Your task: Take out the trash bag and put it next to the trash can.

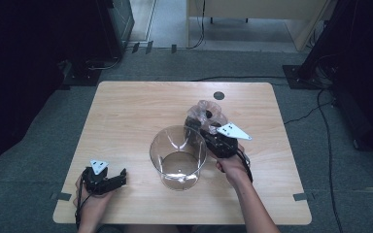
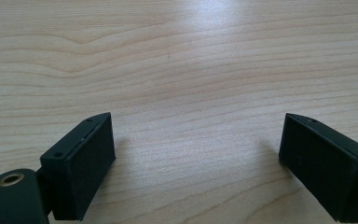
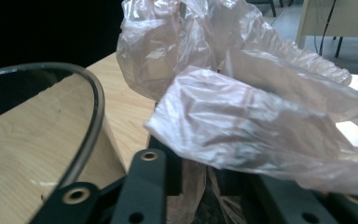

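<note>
- We see a pale wooden table (image 1: 126, 111) on grey carpet, with dark equipment and cables around it.
- A clear bin (image 1: 178, 156) stands upright near the middle of the table, towards the near edge.
- Our right gripper (image 1: 205, 127) sits just right of the bin's rim and, as the right gripper view suggests, has its jaws closed on a crumpled, thin plastic bag (image 1: 206, 114).
- Our left gripper (image 1: 119, 178) rests at the near left corner, jaws spread wide over bare wood, holding nothing.
- We judge the bag is meant for the bin. Being light and slippery, it could slide from the jaws or snag on the rim, and a nudge might tip the bin, since nothing steadies it.
</note>
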{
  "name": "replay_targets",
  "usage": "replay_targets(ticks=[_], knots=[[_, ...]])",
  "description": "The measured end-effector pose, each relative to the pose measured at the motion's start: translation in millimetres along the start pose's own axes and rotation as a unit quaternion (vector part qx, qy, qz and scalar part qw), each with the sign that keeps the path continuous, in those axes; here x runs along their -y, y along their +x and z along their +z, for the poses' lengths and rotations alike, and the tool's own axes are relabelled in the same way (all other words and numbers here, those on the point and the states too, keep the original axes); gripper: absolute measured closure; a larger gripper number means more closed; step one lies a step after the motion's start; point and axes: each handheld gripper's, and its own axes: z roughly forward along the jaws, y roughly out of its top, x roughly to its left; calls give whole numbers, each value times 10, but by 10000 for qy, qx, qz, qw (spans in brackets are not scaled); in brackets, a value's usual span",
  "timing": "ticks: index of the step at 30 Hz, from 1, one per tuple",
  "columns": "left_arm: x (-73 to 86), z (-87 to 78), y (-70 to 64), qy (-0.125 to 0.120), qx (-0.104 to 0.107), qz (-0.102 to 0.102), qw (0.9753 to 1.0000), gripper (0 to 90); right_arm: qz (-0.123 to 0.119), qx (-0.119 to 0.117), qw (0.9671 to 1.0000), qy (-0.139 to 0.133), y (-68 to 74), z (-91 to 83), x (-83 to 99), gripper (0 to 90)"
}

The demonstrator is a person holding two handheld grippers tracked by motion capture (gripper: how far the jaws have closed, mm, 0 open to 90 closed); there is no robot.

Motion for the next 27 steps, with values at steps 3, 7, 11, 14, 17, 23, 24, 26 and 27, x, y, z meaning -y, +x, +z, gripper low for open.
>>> replay_targets(ticks=[3,7,11,14,17,23,24,26,27], knots=[[-2,2,-2,-1,-4,-7,10000,99,34,32,10000,-39,-37,-63,28,588],[-2,2,-1,3,-3,-2,10000,99,-11,105,9999,-57,-87,-149,80,412],[-2,2,-1,2,-4,-3,10000,99,-120,124,9998,116,-103,-206,131,283],[-2,1,-1,6,-4,3,10000,99,-259,215,9991,272,-101,-255,192,208],[-2,1,-1,6,-5,2,10000,99,-325,285,9985,348,-101,-282,229,152],[-2,1,-1,8,-5,4,10000,99,-194,382,9979,482,-148,-397,337,124],[-2,1,-1,7,-4,3,10000,99,-145,284,9984,458,-165,-432,352,109],[-2,1,-1,8,-4,3,10000,99,-103,195,9990,392,-185,-485,370,98],[-2,1,-1,6,-5,3,10000,99,-71,178,9992,358,-196,-516,377,91]])
